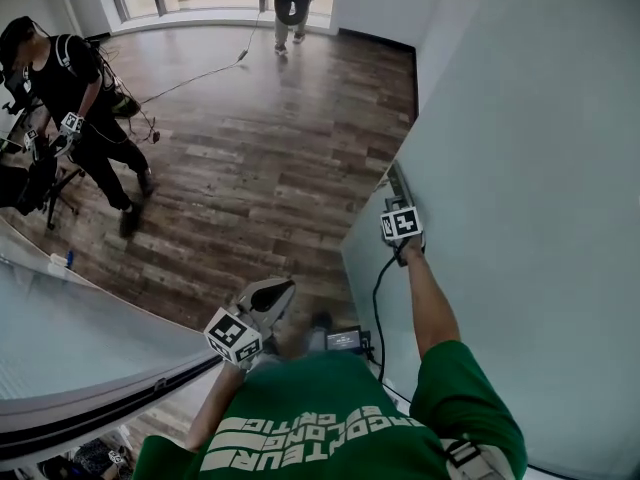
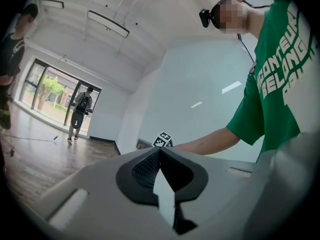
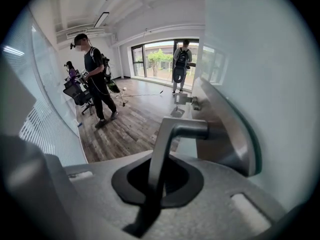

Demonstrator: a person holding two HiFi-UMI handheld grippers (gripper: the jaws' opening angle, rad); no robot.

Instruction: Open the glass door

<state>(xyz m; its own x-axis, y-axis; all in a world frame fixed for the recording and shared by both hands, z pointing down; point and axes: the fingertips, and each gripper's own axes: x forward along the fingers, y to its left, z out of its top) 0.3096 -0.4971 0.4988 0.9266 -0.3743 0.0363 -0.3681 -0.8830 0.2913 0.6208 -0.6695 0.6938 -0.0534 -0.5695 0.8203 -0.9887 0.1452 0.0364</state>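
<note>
The glass door [image 1: 520,168] is the large pale panel on the right, its free edge standing out over the wood floor. A metal lever handle [image 3: 170,134] on a steel lock plate [image 3: 227,129] sticks out from that edge. My right gripper [image 3: 159,184] is shut on the lever, which runs down between its pads. In the head view the right gripper [image 1: 398,200] sits at the door's edge, arm stretched forward. My left gripper [image 1: 278,290] hangs low in front of my body, away from the door. Its jaws [image 2: 159,156] meet with nothing between them.
A frosted glass partition [image 1: 80,338] runs along the lower left. One person in black [image 1: 75,98] stands by a chair at the left, and another [image 1: 292,3] by the far windows. A cable [image 1: 200,73] trails across the wood floor [image 1: 260,168].
</note>
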